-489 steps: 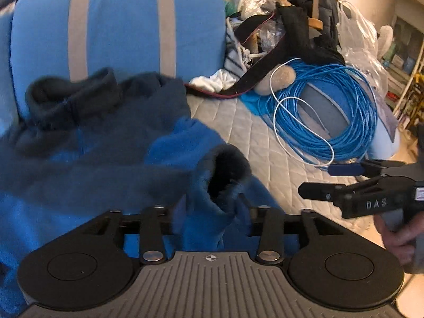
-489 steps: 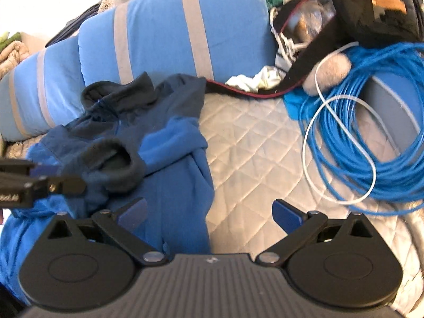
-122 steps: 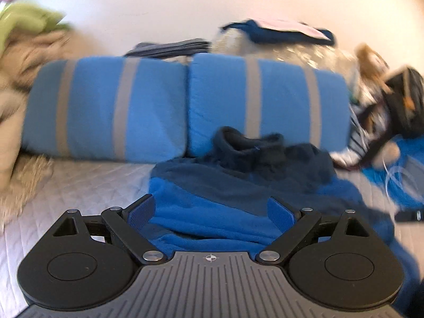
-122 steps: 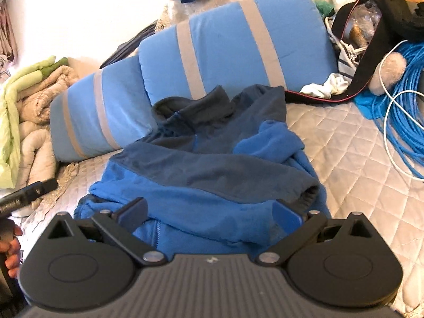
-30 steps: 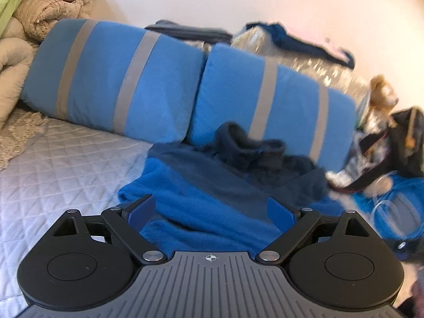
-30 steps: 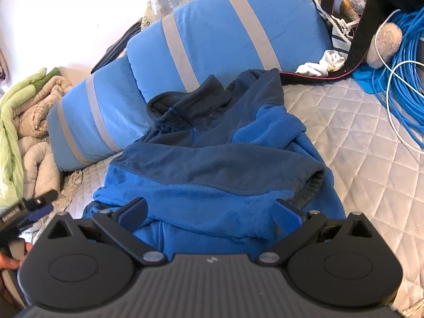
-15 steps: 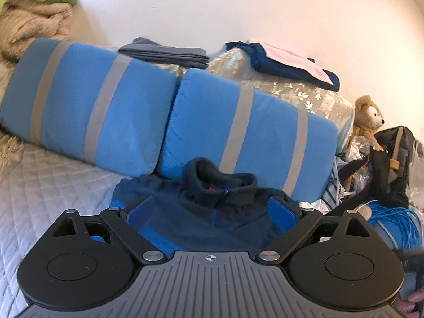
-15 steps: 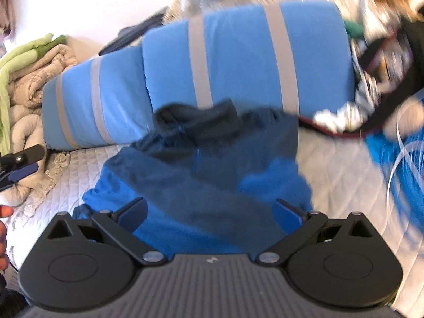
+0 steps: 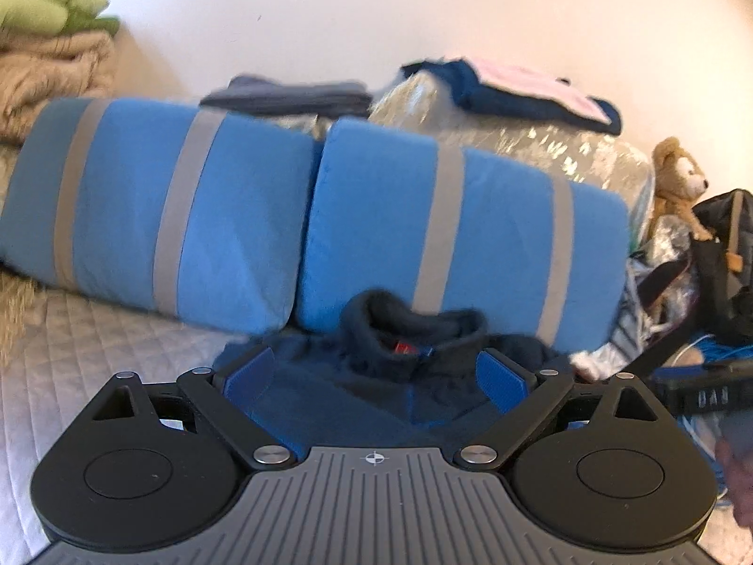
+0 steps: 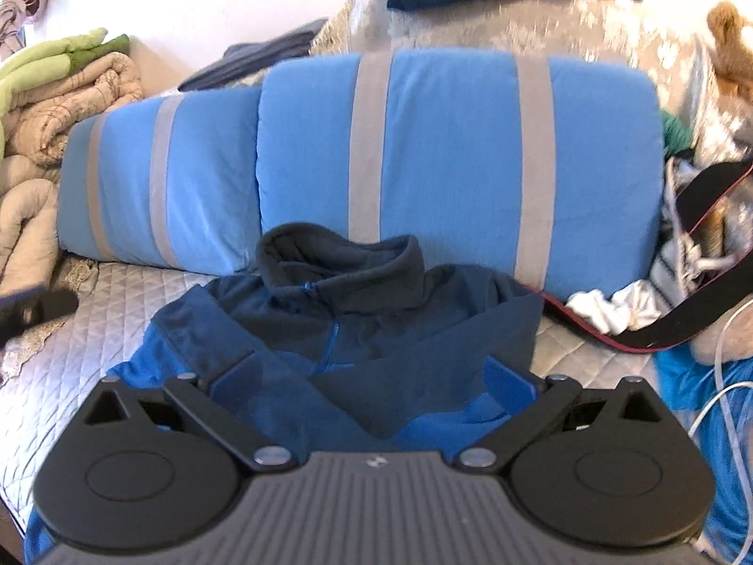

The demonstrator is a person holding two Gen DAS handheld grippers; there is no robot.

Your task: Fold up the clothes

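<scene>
A blue and navy fleece jacket (image 10: 357,329) lies on the quilted bed, its dark collar (image 10: 329,259) toward the pillows. It also shows in the left wrist view (image 9: 376,376), collar (image 9: 409,329) up. My left gripper (image 9: 374,379) is open and empty, held low over the jacket's chest. My right gripper (image 10: 372,386) is open and empty, above the jacket's front. The right gripper shows at the right edge of the left wrist view (image 9: 696,395). The left gripper is a dark blur at the left edge of the right wrist view (image 10: 33,308).
Two blue pillows with grey stripes (image 9: 301,230) (image 10: 423,165) lean behind the jacket. Folded blankets (image 10: 56,89) are stacked at left. A teddy bear (image 9: 677,193), black bag (image 9: 724,263), white cloth (image 10: 612,306) and blue cable (image 10: 706,400) clutter the right. Grey quilted bed (image 9: 94,343) lies at left.
Both grippers have dropped lower and closer to the jacket's collar; the views now look level at the pillows. Both stay open and empty.
</scene>
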